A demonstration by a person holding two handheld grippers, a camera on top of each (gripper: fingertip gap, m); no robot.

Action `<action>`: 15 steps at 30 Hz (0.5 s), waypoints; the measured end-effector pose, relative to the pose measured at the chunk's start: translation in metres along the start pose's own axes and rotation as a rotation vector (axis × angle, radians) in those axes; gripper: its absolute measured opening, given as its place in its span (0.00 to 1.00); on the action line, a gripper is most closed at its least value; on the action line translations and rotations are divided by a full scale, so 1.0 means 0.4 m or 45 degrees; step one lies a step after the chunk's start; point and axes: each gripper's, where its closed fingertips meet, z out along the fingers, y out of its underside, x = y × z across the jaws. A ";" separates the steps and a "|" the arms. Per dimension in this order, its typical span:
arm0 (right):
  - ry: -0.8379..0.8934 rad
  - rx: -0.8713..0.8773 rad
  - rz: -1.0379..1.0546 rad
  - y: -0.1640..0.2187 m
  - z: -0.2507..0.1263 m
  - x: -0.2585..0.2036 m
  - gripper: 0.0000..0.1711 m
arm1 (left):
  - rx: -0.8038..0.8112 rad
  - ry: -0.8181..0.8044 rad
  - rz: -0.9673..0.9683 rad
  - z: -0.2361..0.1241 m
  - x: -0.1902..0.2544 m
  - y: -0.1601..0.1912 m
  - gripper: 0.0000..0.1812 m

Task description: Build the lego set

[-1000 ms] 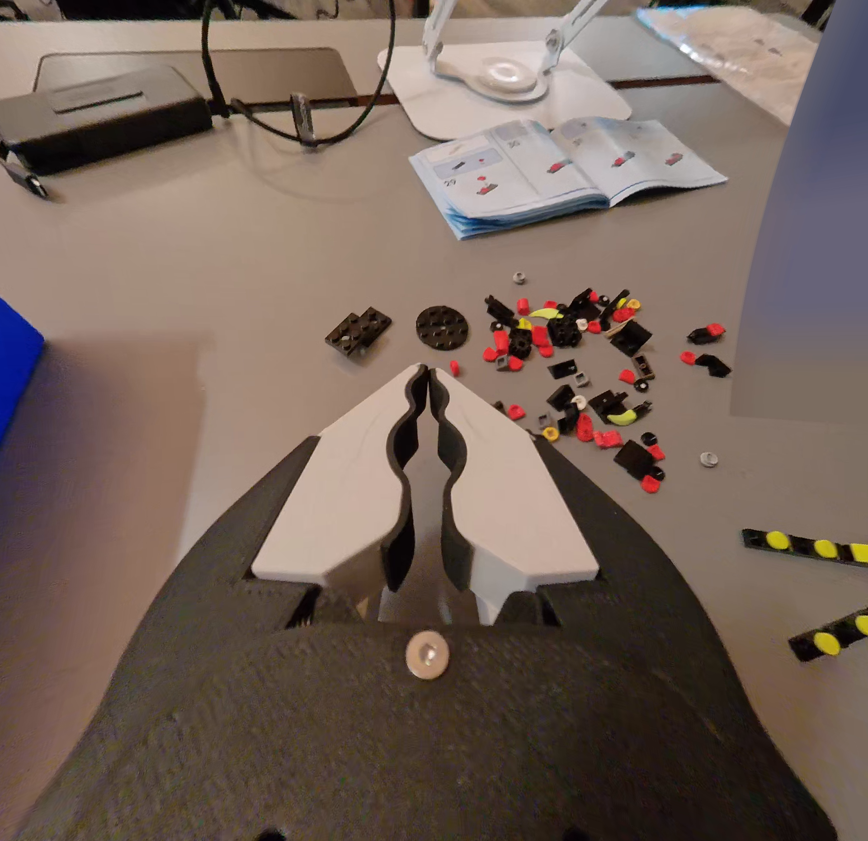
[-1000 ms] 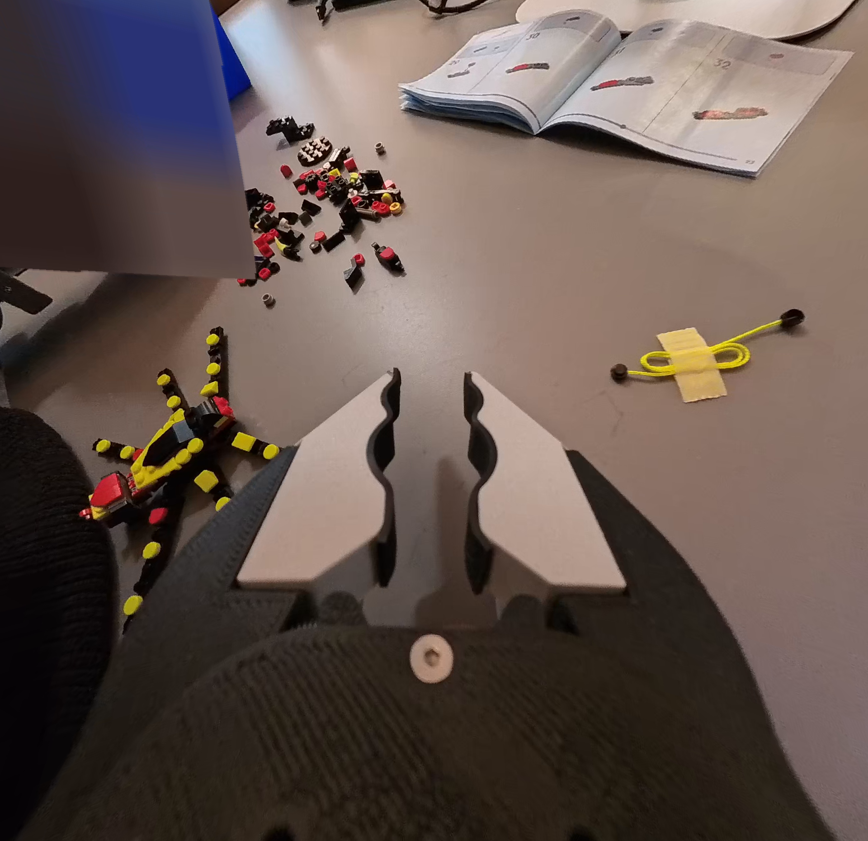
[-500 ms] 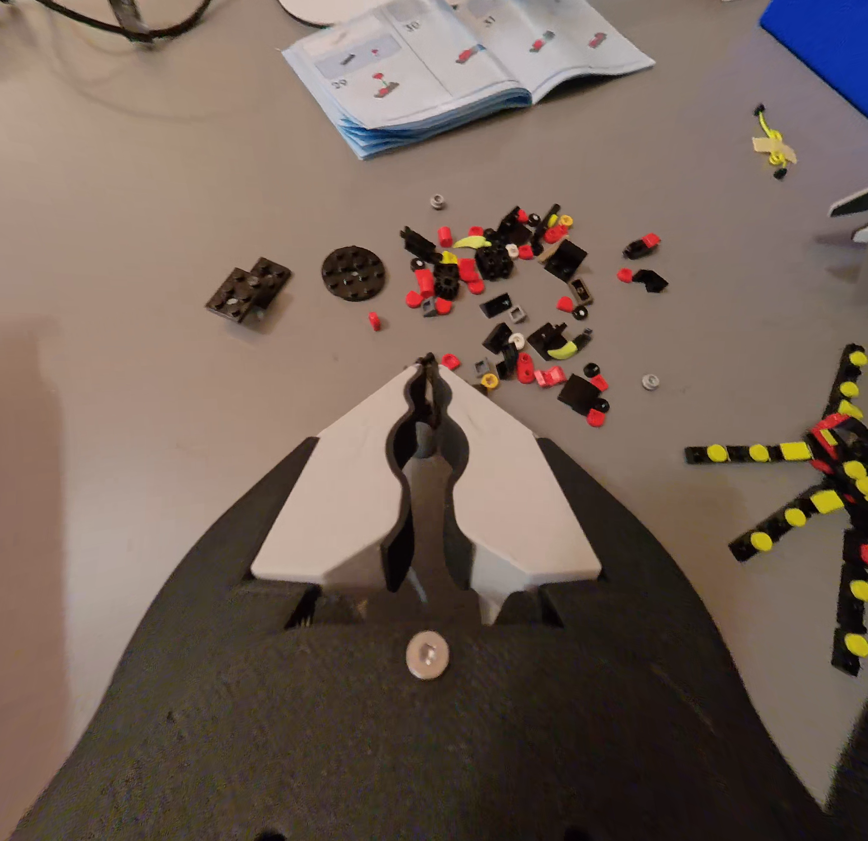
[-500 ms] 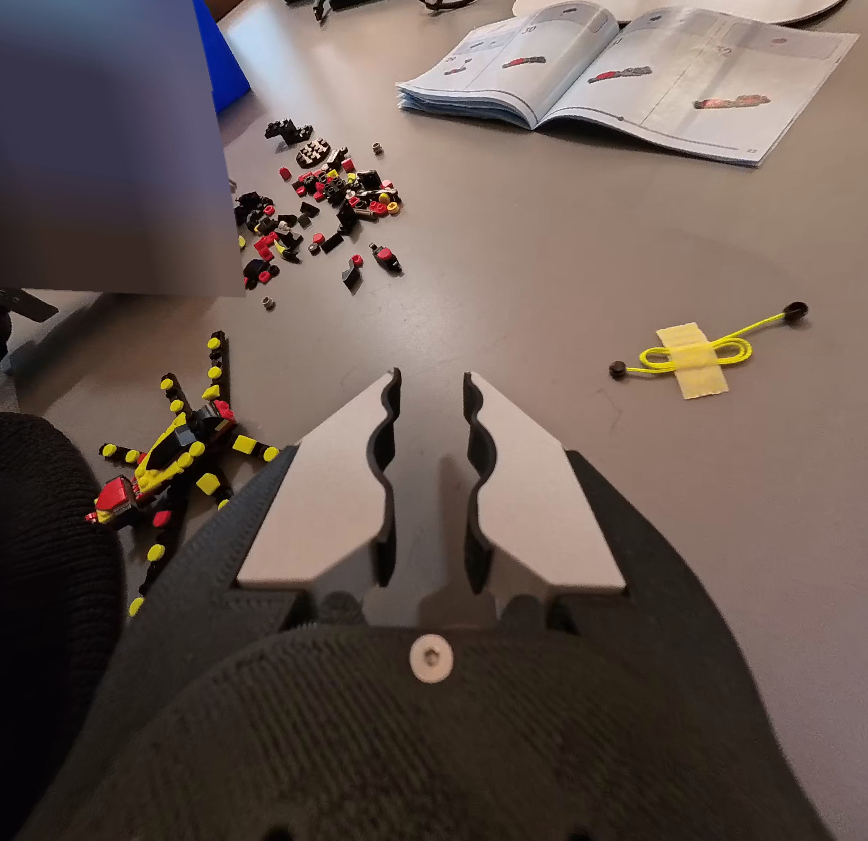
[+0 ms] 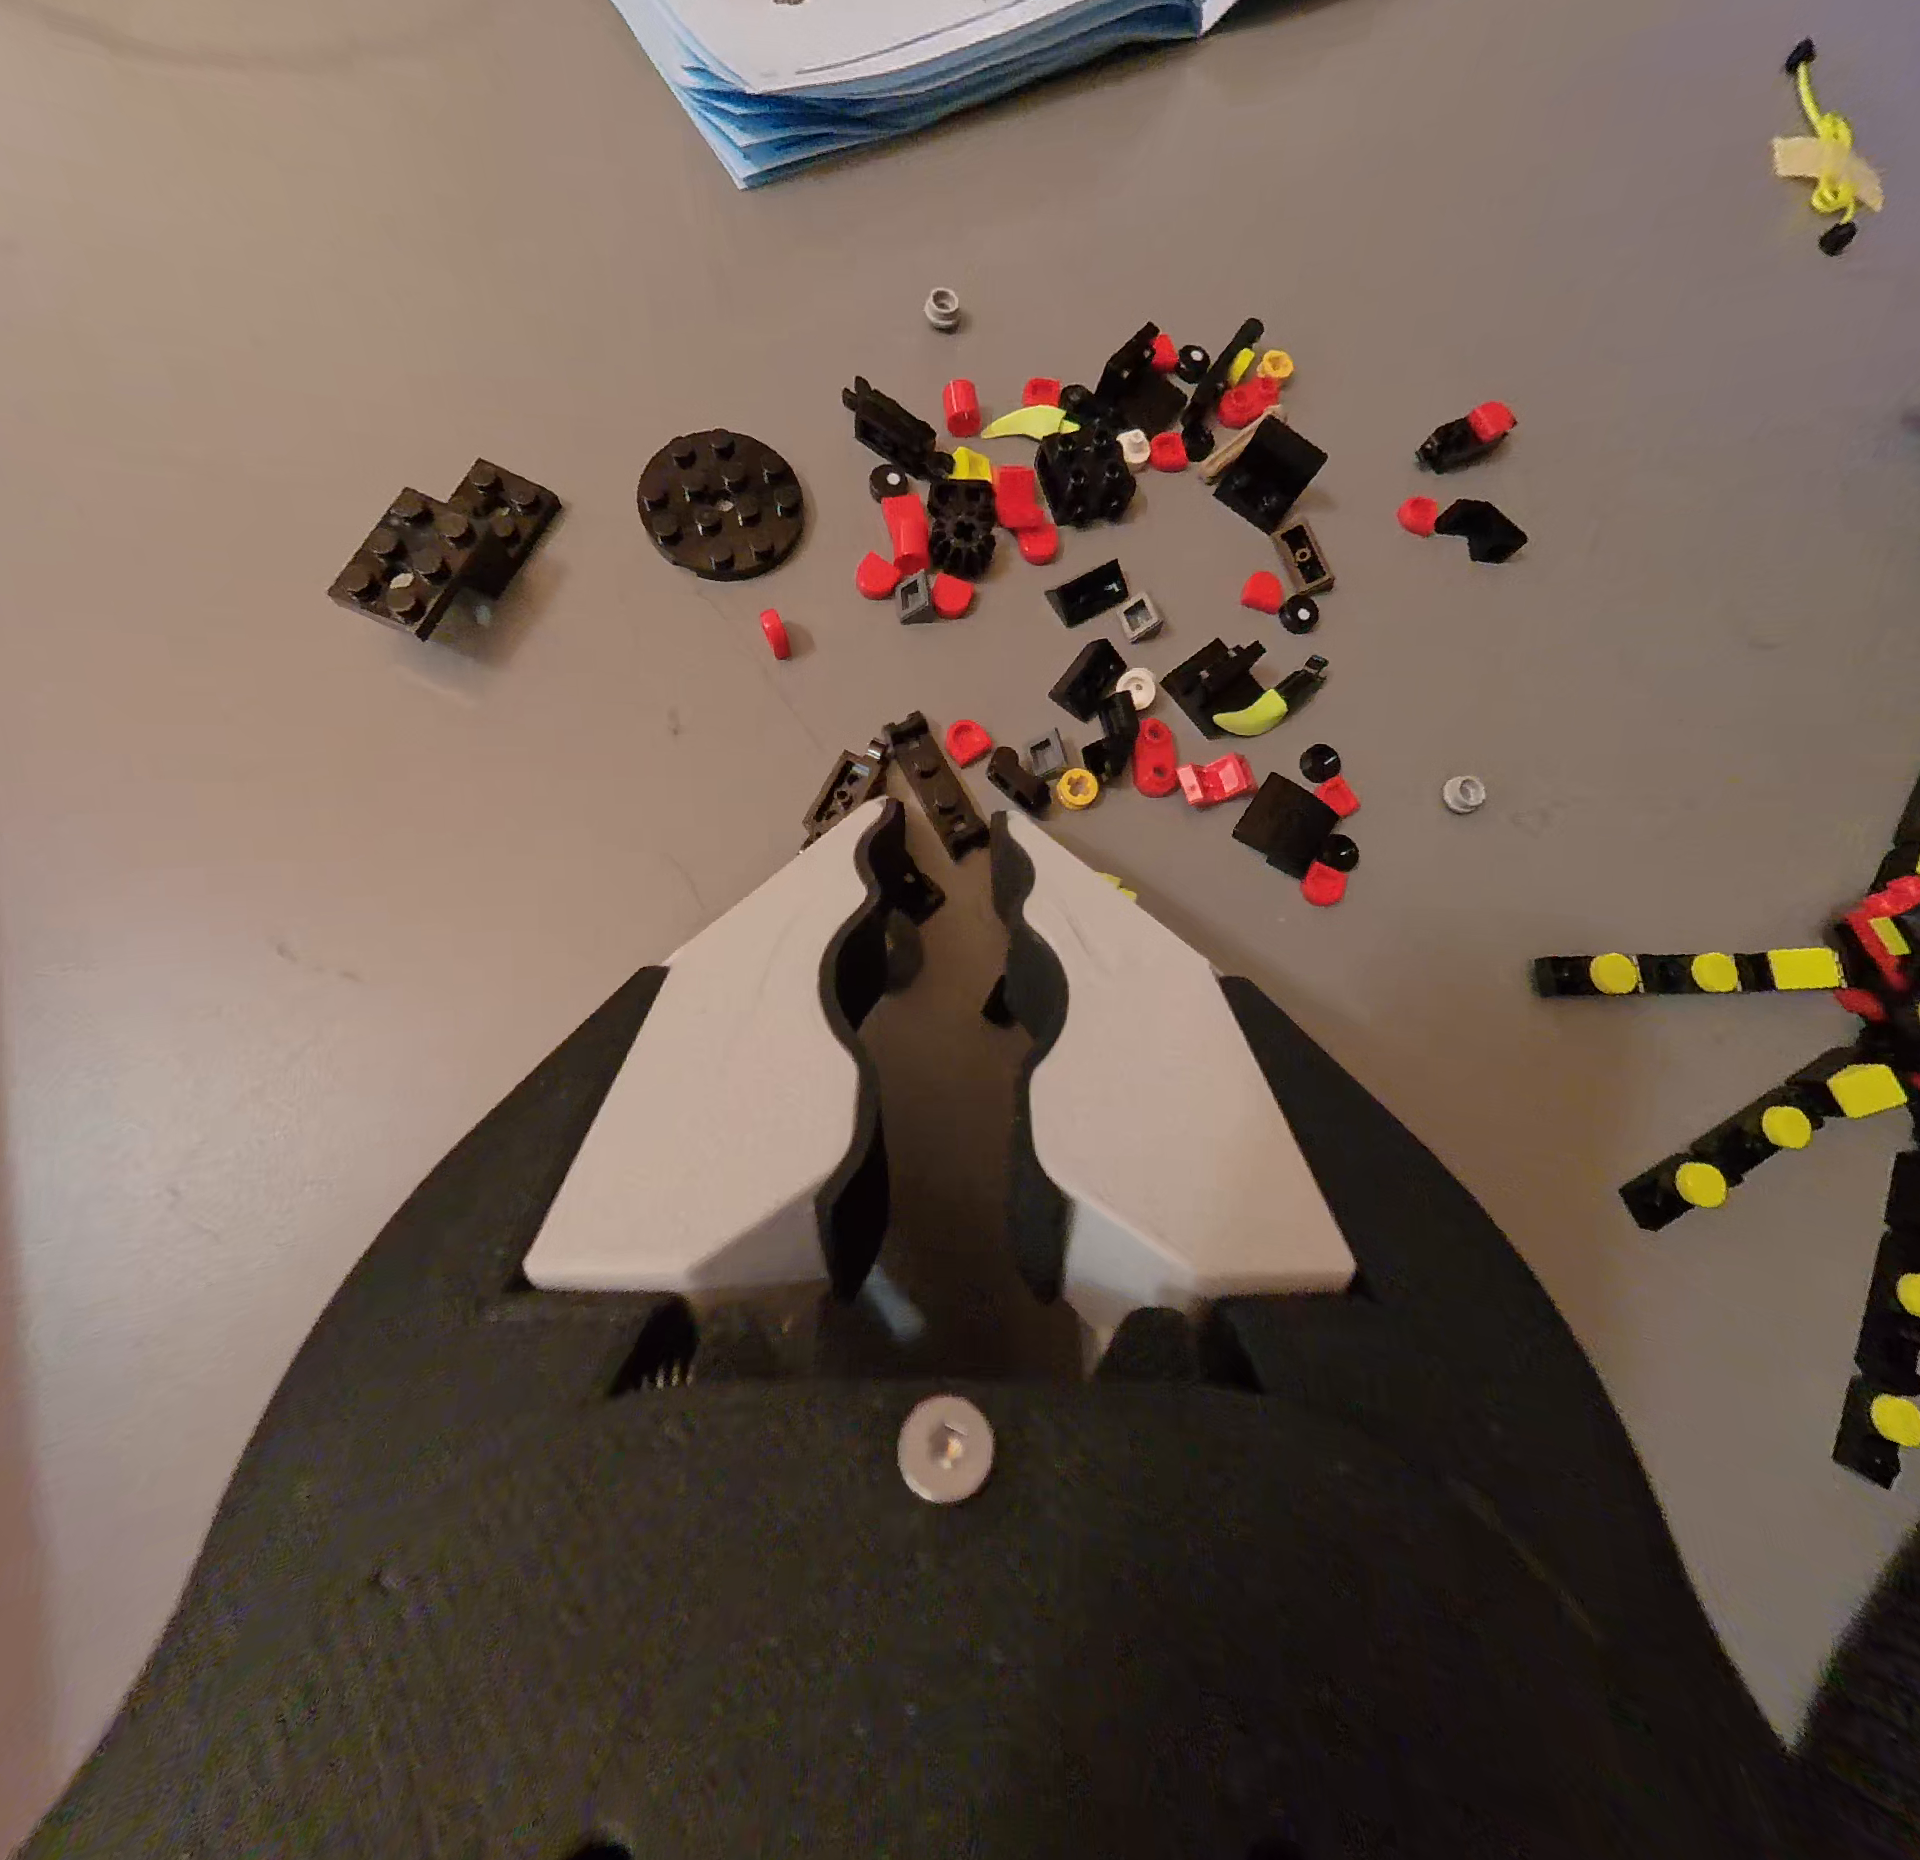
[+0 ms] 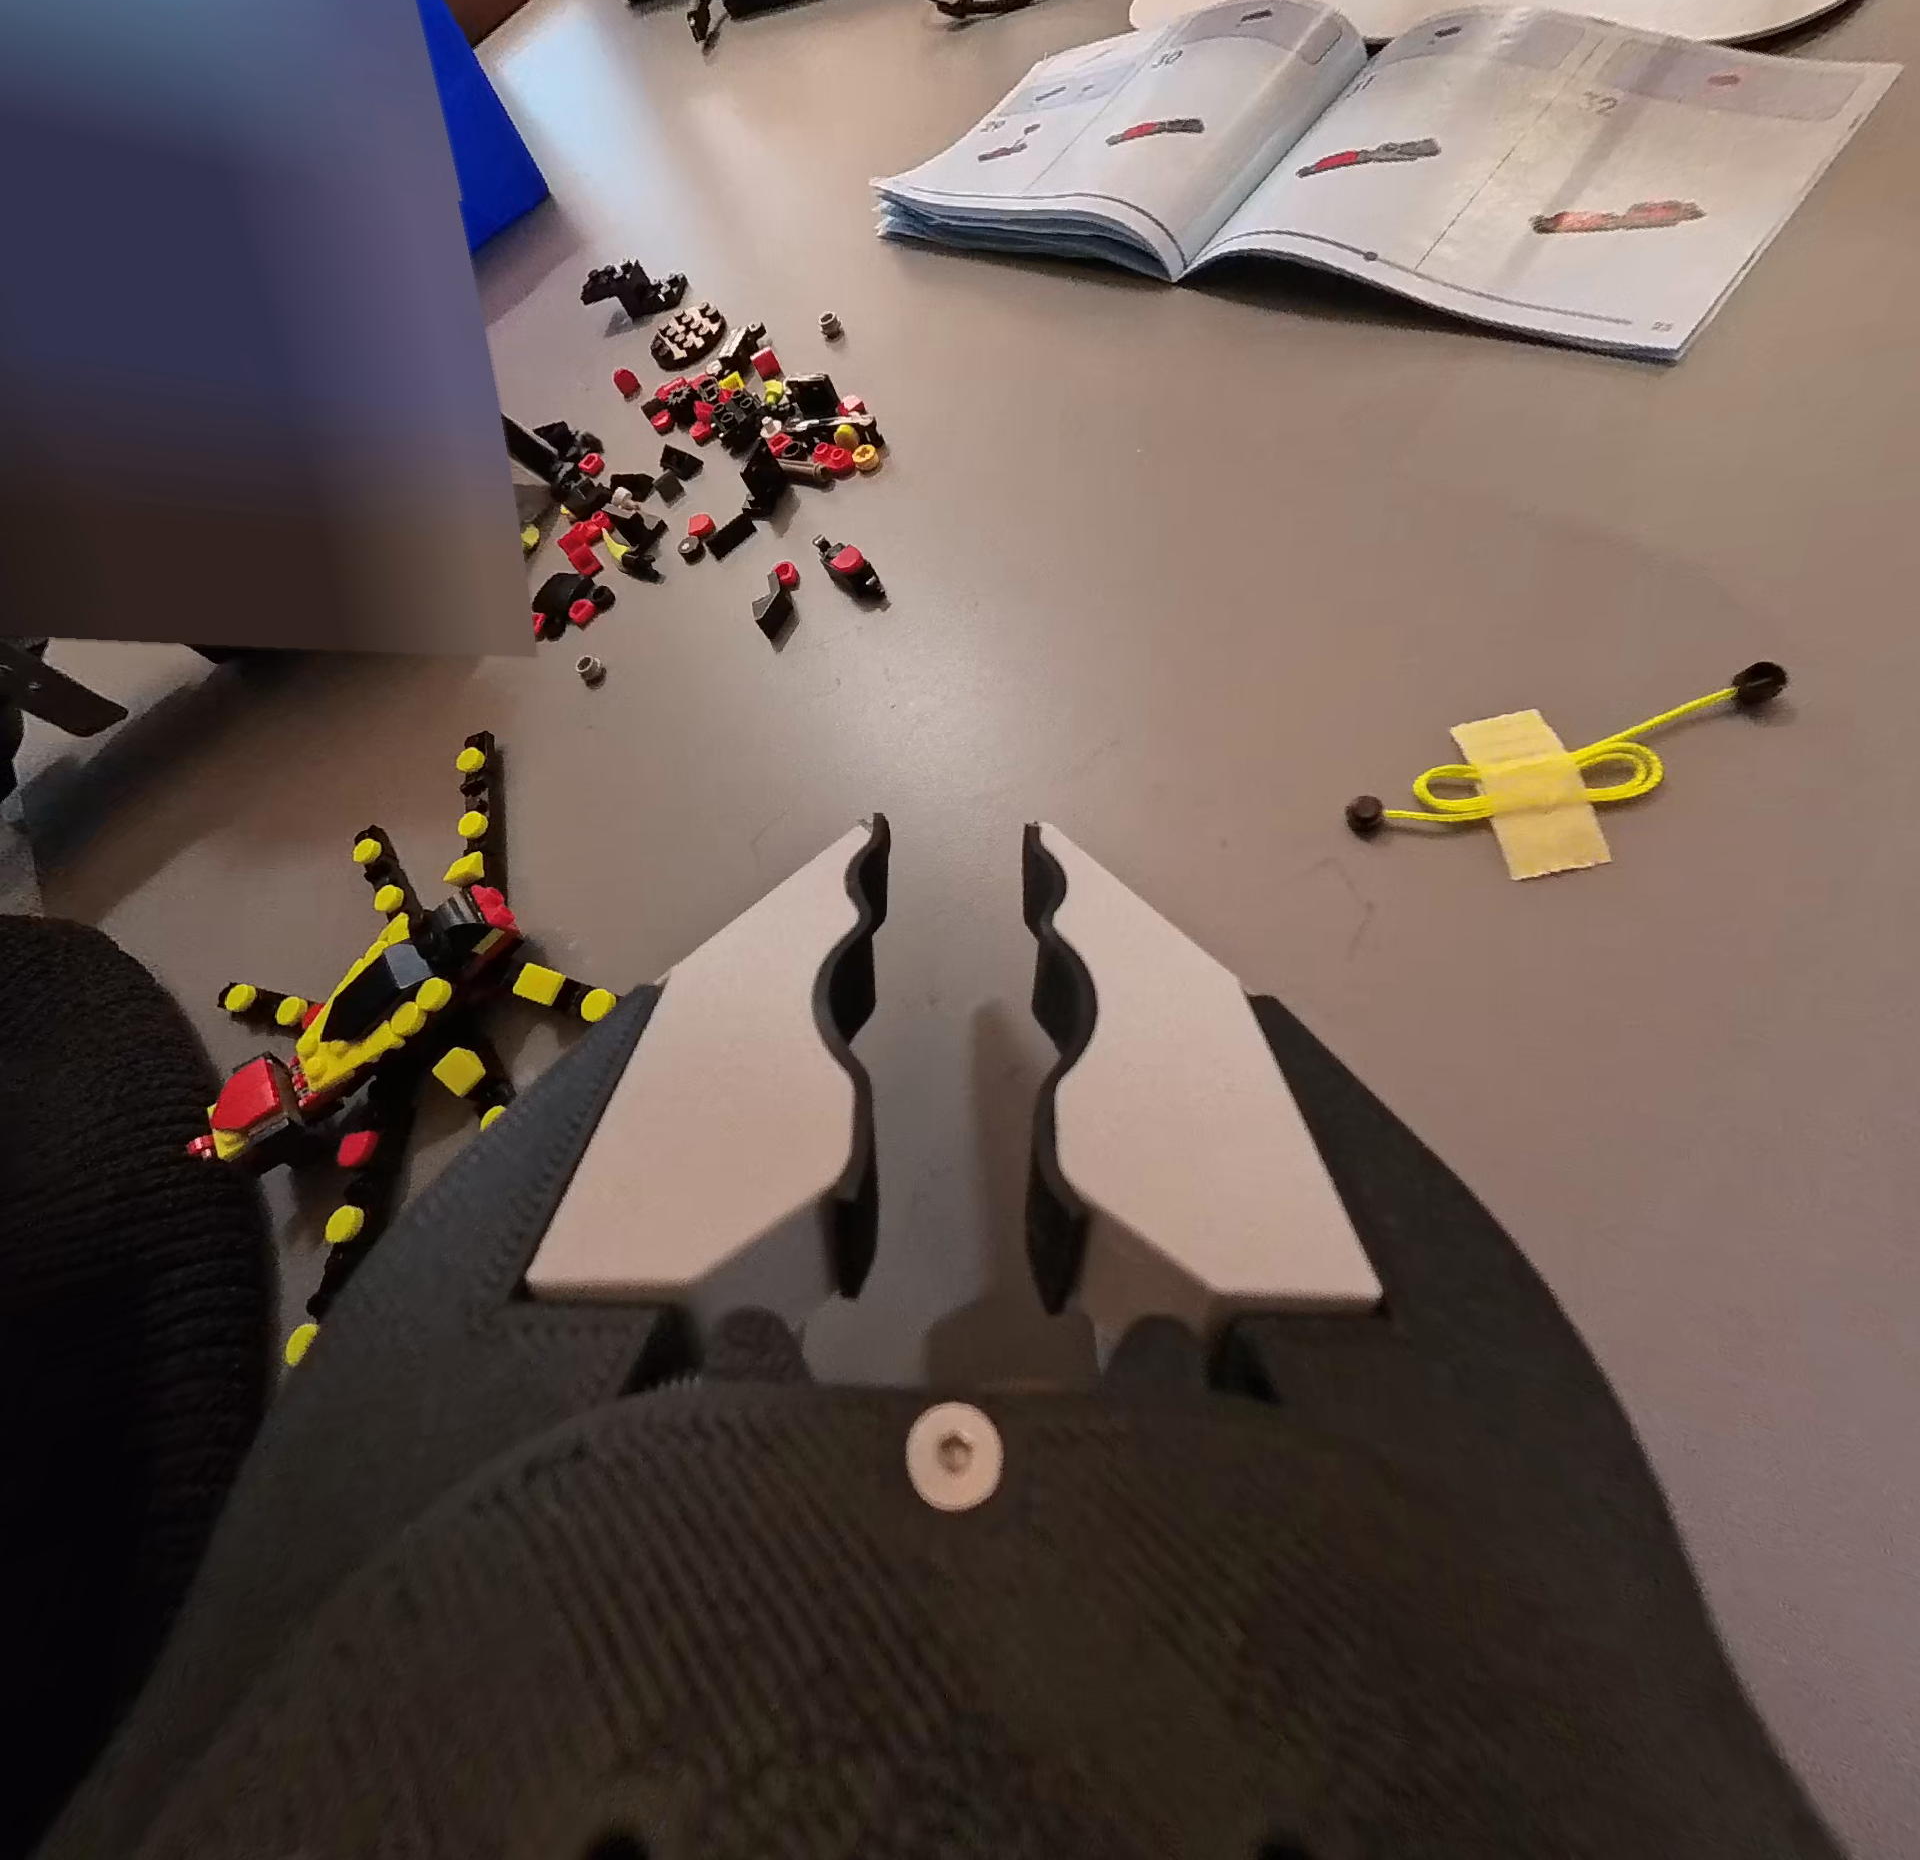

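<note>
Loose red, black and yellow Lego pieces lie scattered on the grey table. My left gripper is open at the near edge of the pile, its jaws on either side of a small black plate; I cannot tell if they touch it. Another small black piece lies just left of the left fingertip. The part-built black, yellow and red model with long legs lies left of my right gripper, which is open and empty over bare table. The model also shows at the right edge of the left wrist view.
A black round plate and a black stepped plate assembly lie left of the pile. The open instruction booklet lies beyond. A yellow cord with tape lies to the right. A blue box stands far left. There is about 25 centimeters between the tips of the two grippers. The right gripper is farther from the black round plate, some 30 centimeters, than the left, some 7 centimeters.
My left gripper has moved forward and down to the pile's near edge and has opened from shut. My right gripper has barely moved.
</note>
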 end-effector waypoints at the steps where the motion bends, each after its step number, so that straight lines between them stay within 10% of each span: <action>1: 0.000 -0.001 -0.001 0.000 0.000 0.000 0.14 | 0.000 0.000 -0.007 0.000 -0.001 0.000 0.08; 15: 0.000 -0.002 -0.002 0.000 0.000 -0.001 0.14 | 0.004 -0.015 -0.049 -0.001 -0.014 0.000 0.04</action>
